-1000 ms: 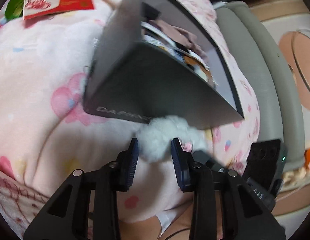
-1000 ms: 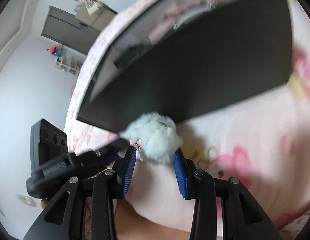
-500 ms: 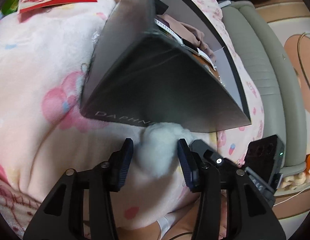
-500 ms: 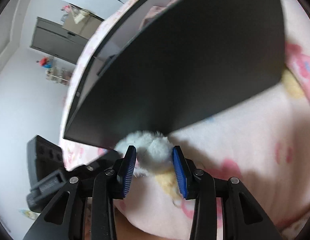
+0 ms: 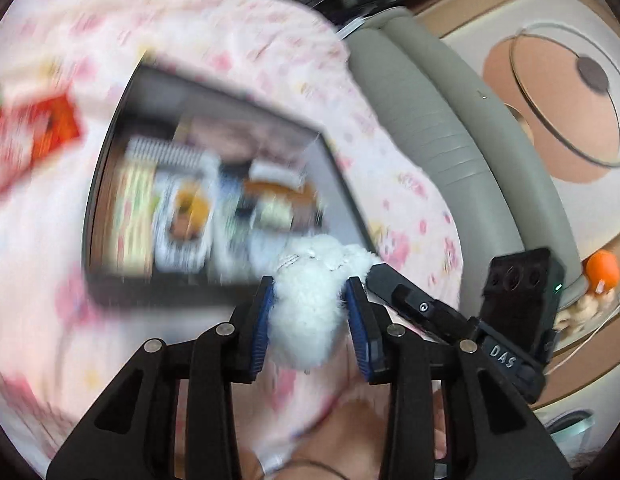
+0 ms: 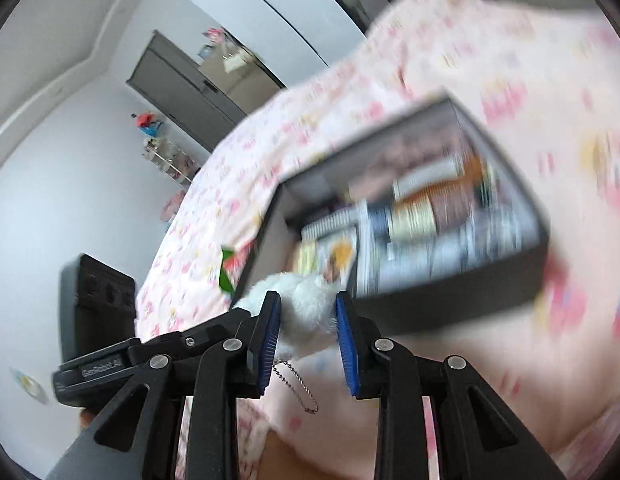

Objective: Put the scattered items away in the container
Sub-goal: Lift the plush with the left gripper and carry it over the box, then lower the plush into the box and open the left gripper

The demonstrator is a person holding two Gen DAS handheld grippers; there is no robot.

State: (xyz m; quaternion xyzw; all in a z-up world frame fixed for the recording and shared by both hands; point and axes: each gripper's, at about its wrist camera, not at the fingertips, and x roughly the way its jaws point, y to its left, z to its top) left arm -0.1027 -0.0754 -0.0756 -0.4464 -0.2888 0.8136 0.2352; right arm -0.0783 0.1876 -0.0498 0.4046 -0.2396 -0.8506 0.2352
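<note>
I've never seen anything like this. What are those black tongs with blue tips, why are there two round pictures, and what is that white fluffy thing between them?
There is no robot here. A person holds two hand-held grippers, one in each hand, and each carries a wide-angle camera looking along its own fingers. That gives the two round, warped pictures.

In the left camera's view, the left gripper has its blue-padded fingers against a small white fluffy plush keychain. In the right camera's view, the right gripper squeezes the same toy, and its thin metal ball chain hangs below. Each gripper appears at the edge of the other's picture.

Beyond them sits an open dark grey rectangular box, already holding packets and booklets, on a pink patterned blanket. A red printed card lies on the blanket beside the box. The pictures are blurred by motion.
</note>
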